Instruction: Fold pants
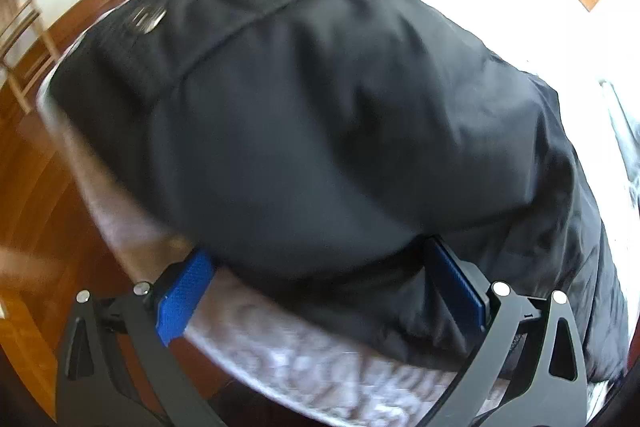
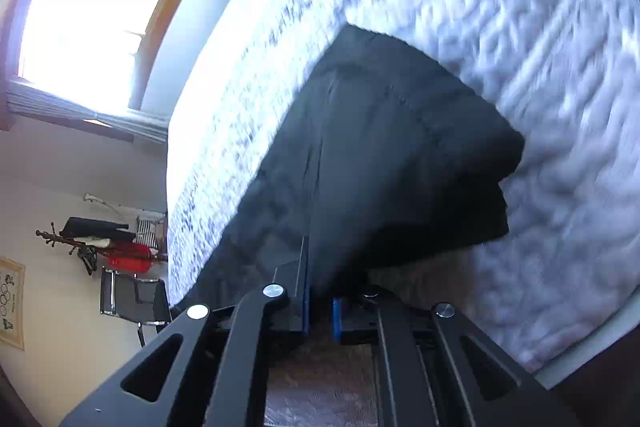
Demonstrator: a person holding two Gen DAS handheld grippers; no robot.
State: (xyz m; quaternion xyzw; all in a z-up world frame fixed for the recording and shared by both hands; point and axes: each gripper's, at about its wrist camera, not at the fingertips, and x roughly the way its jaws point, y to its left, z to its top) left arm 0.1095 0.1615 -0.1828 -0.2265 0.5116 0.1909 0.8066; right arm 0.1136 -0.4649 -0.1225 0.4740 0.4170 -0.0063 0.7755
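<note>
**Black pants on the bed, one gripper pinching, one spread wide**

You are looking at the black pants [image 1: 320,115] filling most of the left wrist view, lying across the white textured bedspread [image 1: 304,359], with the waistband running toward the upper left of the frame. Your left gripper [image 1: 320,297] is standing wide apart at the bottom of the frame: its blue pads [image 1: 182,301] are sitting on either side of the near fabric edge, and nothing is clamped between them. The wooden floor [image 1: 36,195] is showing along the left side.

In the right wrist view, your right gripper [image 2: 320,311] is nearly closed at the lower centre, its blue pads pinching a fold of the pants [image 2: 384,155], which is rising from the fingers toward the middle of the frame against the bedspread [image 2: 500,7]. A bright window [image 2: 92,27] is glaring in the upper left, and a chair [image 2: 132,299] is sitting in the lower left.
</note>
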